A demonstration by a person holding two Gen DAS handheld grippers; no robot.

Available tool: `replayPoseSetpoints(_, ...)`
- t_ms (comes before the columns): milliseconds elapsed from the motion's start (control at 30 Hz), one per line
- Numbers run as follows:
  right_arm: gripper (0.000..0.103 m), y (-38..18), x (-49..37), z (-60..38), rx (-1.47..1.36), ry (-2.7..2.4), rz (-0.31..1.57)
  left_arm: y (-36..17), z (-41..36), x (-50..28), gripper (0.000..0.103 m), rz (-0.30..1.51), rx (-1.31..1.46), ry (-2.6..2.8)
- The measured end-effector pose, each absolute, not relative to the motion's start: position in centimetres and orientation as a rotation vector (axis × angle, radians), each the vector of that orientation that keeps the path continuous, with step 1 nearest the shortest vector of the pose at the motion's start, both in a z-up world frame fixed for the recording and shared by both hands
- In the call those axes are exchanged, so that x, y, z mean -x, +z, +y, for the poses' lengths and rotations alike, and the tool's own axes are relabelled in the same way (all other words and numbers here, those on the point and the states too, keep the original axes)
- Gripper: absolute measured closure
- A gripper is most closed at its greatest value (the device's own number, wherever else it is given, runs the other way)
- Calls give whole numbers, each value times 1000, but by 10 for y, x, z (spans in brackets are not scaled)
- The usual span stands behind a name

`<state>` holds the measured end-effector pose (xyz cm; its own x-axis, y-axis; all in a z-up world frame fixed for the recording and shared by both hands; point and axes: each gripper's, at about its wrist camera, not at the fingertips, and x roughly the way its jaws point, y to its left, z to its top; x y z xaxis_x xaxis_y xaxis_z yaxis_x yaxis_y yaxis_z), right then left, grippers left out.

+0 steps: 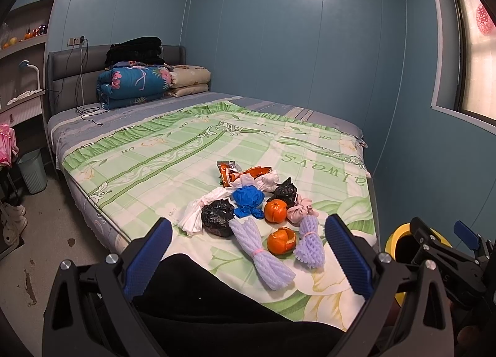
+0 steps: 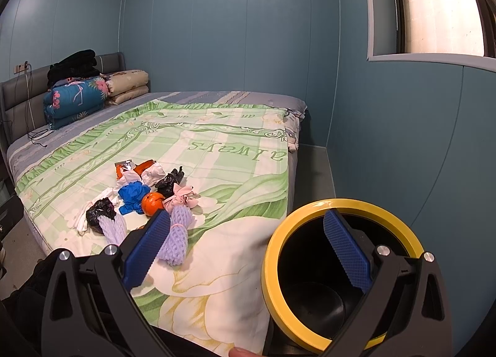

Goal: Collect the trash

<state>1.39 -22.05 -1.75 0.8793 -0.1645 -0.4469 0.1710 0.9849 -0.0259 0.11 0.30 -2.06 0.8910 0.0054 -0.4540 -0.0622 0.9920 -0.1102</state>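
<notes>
A pile of trash lies on the green patterned bedspread [image 1: 148, 167]: two purple foam nets [image 1: 262, 254] [image 2: 175, 242], two pieces of orange peel [image 1: 280, 240], black bags [image 1: 217, 217], a blue glove [image 1: 248, 200], white tissue [image 1: 197, 212], a pink cloth [image 1: 300, 211] and an orange wrapper [image 1: 232, 172]. My left gripper [image 1: 248, 222] hovers open just short of the pile, holding nothing. My right gripper [image 2: 247, 216] is also open and empty. Its right finger hangs over a black bin with a yellow rim [image 2: 310, 211] beside the bed's corner.
Folded quilts [image 1: 133, 84] and a black bundle sit at the headboard, with a cable [image 1: 90, 112] on the mattress. A green waste basket [image 1: 32, 171] and shoes [image 1: 12, 220] stand on the floor at left. Dark clothing [image 1: 217, 295] fills the lower left wrist view.
</notes>
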Motion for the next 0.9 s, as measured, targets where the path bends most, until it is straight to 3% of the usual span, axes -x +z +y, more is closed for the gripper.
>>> replayPoseSetpoints(900, 8, -33, -58, -214, -33, -29, 549, -26, 25, -23, 8, 527, 226, -22)
